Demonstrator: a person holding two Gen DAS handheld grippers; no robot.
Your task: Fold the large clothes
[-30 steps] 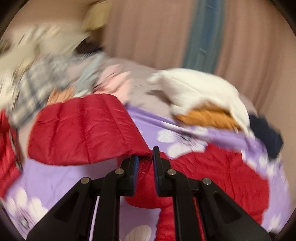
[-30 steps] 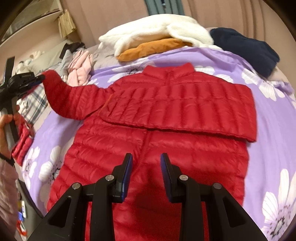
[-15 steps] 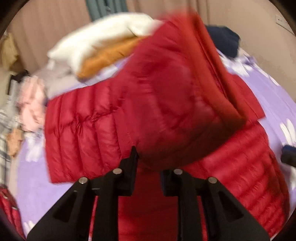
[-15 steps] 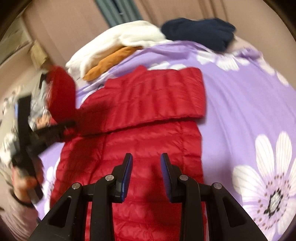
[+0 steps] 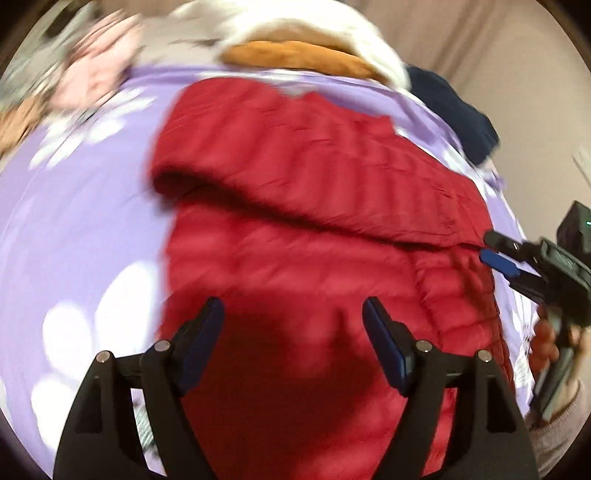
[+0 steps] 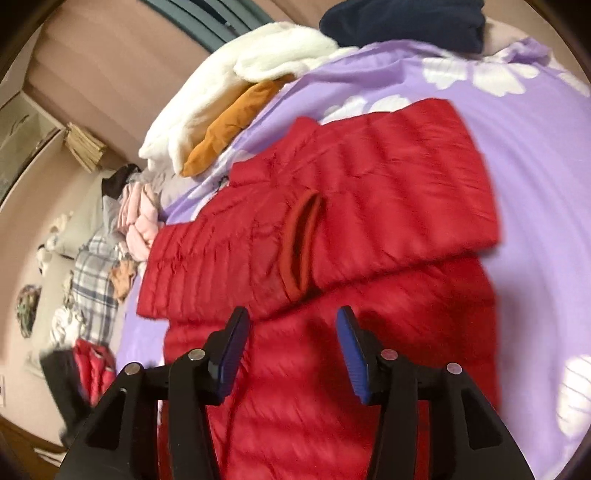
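Observation:
A red quilted puffer jacket (image 5: pixel 314 206) lies flat on the purple flowered bedspread (image 5: pixel 74 206). Both sleeves are folded across its chest; the upper sleeve's cuff (image 6: pixel 304 240) shows in the right wrist view, where the jacket (image 6: pixel 388 206) fills the middle. My left gripper (image 5: pixel 293 314) is open and empty, just above the jacket's lower body. My right gripper (image 6: pixel 291 325) is open and empty over the jacket below the folded sleeves. It also shows in the left wrist view (image 5: pixel 495 247) at the jacket's right edge.
A white fleece (image 6: pixel 221 88) and an orange garment (image 6: pixel 229 125) lie at the head of the bed, a navy garment (image 6: pixel 402 22) beside them. A pile of pink, plaid and other clothes (image 6: pixel 110 240) lies left of the jacket. Curtains hang behind.
My left gripper carried the left sleeve over the jacket's chest, laid it there and opened. My right gripper stayed open and shifted over the jacket's right side.

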